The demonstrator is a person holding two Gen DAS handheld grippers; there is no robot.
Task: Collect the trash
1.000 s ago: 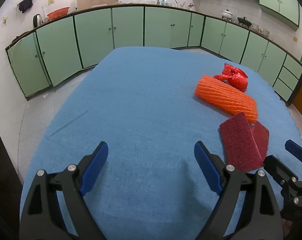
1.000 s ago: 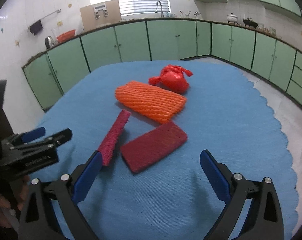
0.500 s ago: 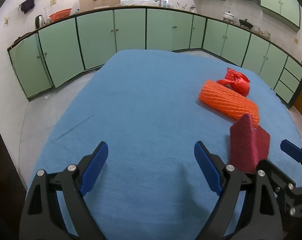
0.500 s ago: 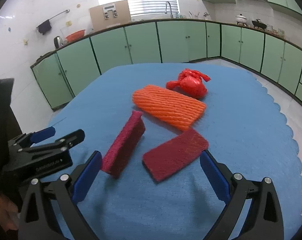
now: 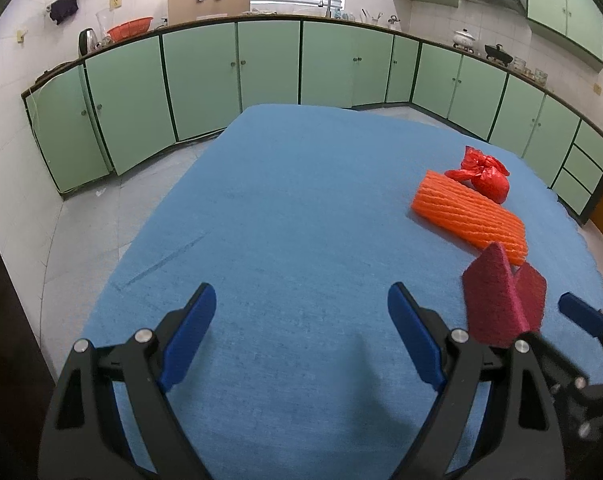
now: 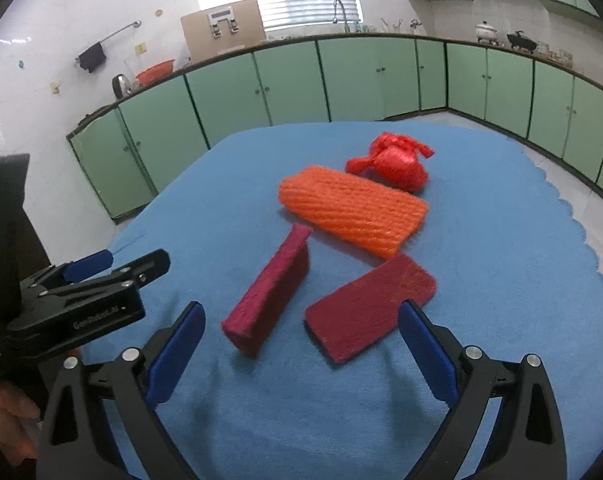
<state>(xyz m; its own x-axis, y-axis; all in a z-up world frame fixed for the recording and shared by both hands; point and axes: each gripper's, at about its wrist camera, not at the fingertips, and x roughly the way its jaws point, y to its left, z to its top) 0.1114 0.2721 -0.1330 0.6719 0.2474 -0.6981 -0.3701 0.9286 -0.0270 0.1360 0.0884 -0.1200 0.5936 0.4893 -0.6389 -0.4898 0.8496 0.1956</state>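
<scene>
Two maroon scouring pads lie on the blue tablecloth [image 6: 501, 240]: one [image 6: 271, 292] stands tilted on its edge, the other [image 6: 371, 306] lies flat beside it. Behind them lie an orange foam net sleeve [image 6: 353, 210] and a knotted red plastic bag [image 6: 397, 162]. My right gripper [image 6: 301, 352] is open and empty, just in front of the two pads. My left gripper [image 5: 301, 332] is open and empty over bare cloth, with the pads [image 5: 497, 300], the sleeve [image 5: 469, 216] and the bag [image 5: 485, 178] to its right.
Green kitchen cabinets [image 5: 229, 76] run around the room behind the table. The left gripper [image 6: 97, 280] shows at the left of the right wrist view. The right gripper's finger [image 5: 581, 312] shows at the right edge of the left wrist view.
The left-hand maroon pad has tipped up from lying flat to standing tilted on its edge. Both grippers have stayed open, and the views have drawn back a little.
</scene>
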